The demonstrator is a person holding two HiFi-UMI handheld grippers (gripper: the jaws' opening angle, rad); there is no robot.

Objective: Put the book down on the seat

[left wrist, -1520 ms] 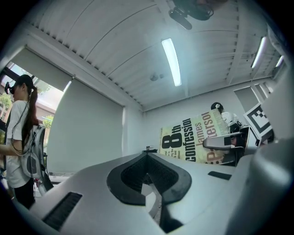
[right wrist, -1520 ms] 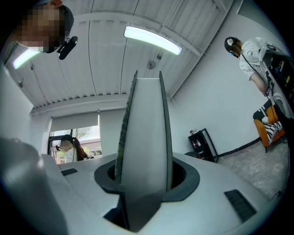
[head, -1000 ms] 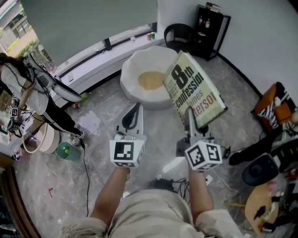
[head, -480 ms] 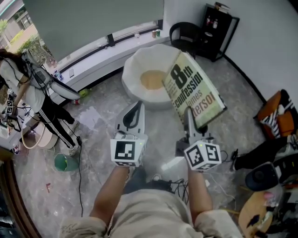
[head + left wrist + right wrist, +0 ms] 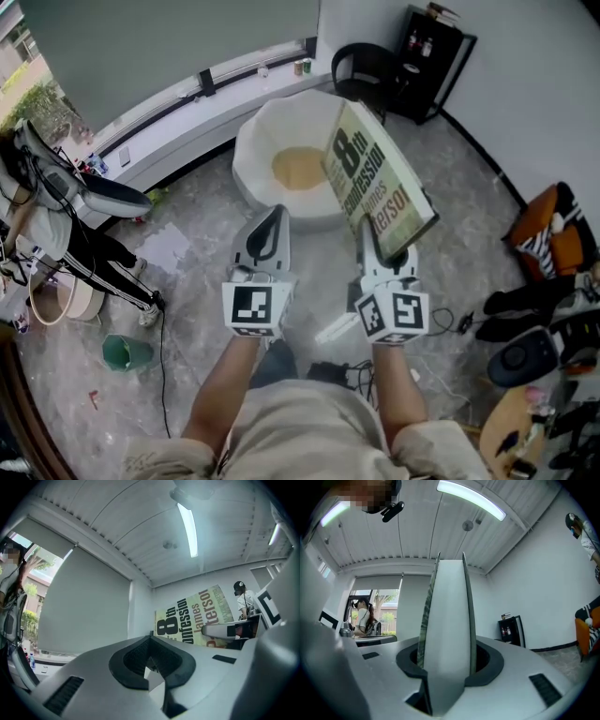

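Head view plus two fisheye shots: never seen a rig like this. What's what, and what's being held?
There is no robot here. A person carries a two-jaw gripper in each hand. The head view comes from a camera on the person's head, looking down at both arms. The other two pictures come from a wide-angle camera on each gripper, looking along its own jaws. The right gripper is clamped on the lower edge of a book, which stands up in the air. The left gripper holds nothing, and its jaws look closed. Ahead on the floor stands a round white seat with a tan cushion. The book is not on it yet.
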